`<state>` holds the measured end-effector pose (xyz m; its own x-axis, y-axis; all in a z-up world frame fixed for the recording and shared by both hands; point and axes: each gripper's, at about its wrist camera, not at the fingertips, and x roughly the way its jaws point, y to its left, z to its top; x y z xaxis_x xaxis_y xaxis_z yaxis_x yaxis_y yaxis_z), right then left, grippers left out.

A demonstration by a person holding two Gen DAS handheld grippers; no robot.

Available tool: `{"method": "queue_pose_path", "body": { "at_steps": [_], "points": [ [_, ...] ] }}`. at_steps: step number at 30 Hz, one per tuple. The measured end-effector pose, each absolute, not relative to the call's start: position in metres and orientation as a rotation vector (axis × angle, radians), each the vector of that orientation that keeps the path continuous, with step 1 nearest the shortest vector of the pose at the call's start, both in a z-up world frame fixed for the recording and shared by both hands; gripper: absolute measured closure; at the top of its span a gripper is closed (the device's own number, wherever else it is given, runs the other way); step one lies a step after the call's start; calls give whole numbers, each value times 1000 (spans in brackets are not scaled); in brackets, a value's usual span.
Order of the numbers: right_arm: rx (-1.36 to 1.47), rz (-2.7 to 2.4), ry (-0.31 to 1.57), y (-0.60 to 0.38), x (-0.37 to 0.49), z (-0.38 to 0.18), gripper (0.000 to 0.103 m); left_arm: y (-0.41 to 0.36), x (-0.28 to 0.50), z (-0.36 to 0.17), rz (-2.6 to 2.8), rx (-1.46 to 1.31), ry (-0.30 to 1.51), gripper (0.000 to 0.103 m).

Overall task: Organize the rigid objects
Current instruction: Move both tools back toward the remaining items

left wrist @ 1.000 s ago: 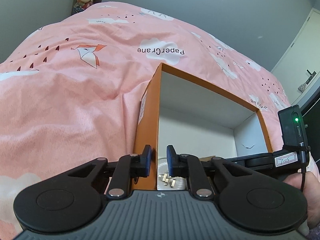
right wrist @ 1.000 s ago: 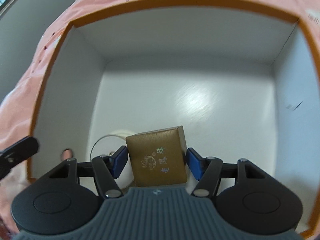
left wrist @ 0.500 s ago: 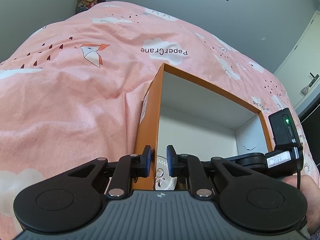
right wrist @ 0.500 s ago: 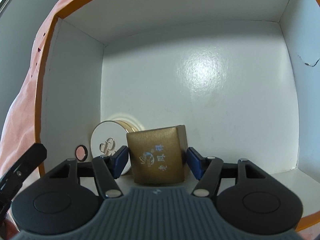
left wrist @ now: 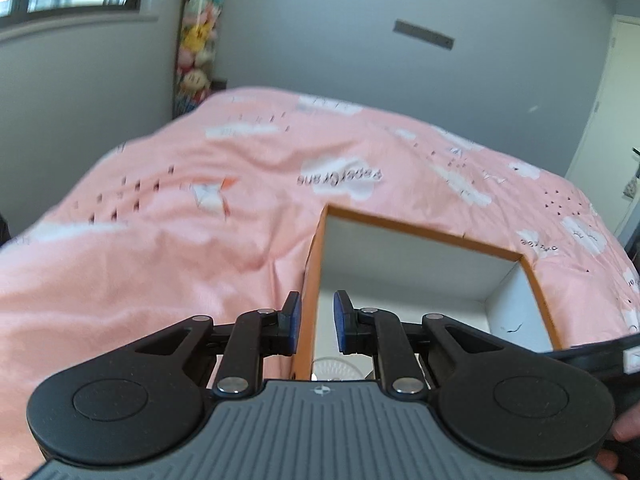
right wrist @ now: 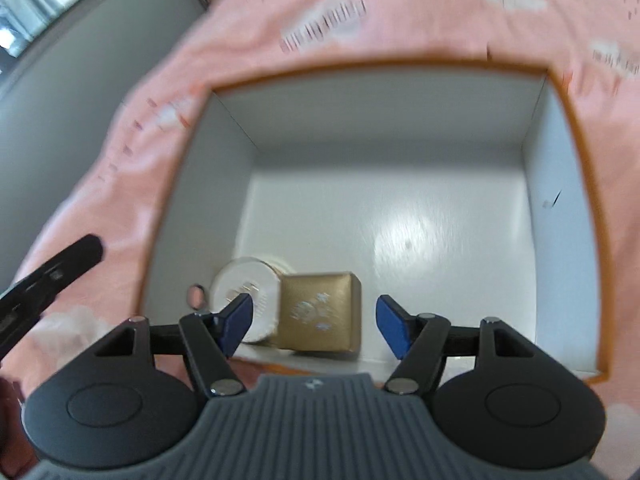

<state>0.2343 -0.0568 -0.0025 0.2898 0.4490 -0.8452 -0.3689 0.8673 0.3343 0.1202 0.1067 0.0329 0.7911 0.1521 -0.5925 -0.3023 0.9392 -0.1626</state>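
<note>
An orange box point(left wrist: 420, 232) with a white inside stands open on a pink duvet. My left gripper point(left wrist: 317, 316) is shut on its left wall near the front corner, one pad outside and one inside. In the right wrist view a gold case point(right wrist: 320, 316) lies on the orange box's point(right wrist: 380, 66) floor by the front wall. A white round tin point(right wrist: 240, 280) touches its left side, and a small ring point(right wrist: 196, 294) lies further left. My right gripper point(right wrist: 316, 326) hovers above the gold case with its jaws opening. Its pads are clear of the case on both sides.
The pink duvet point(left wrist: 160, 260) with cloud prints surrounds the box on all sides. Grey walls, a window and a column of plush toys point(left wrist: 198, 40) stand behind the bed. A black part of the left tool point(right wrist: 52, 276) shows left of the box. A person's hand point(left wrist: 624, 432) is at the lower right.
My right gripper has risen away from the box floor and its pads stand farther from the gold case, which stays put. The left view has tilted up, with the wall still between the pads.
</note>
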Motion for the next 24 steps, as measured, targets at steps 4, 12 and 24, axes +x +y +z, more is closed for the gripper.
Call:
{"method": "queue_pose_path", "body": {
  "at_steps": [4,12,24],
  "points": [
    [76,612,1044,-68,203,26,32,96,108,46,232,-234,575,75],
    [21,661,1000,-81,149,39,31,72,84,39,110,-247,645,71],
    [-10,684,1206,-95,119,0,31,74,60,0,-11,-258,898,53]
  ]
}}
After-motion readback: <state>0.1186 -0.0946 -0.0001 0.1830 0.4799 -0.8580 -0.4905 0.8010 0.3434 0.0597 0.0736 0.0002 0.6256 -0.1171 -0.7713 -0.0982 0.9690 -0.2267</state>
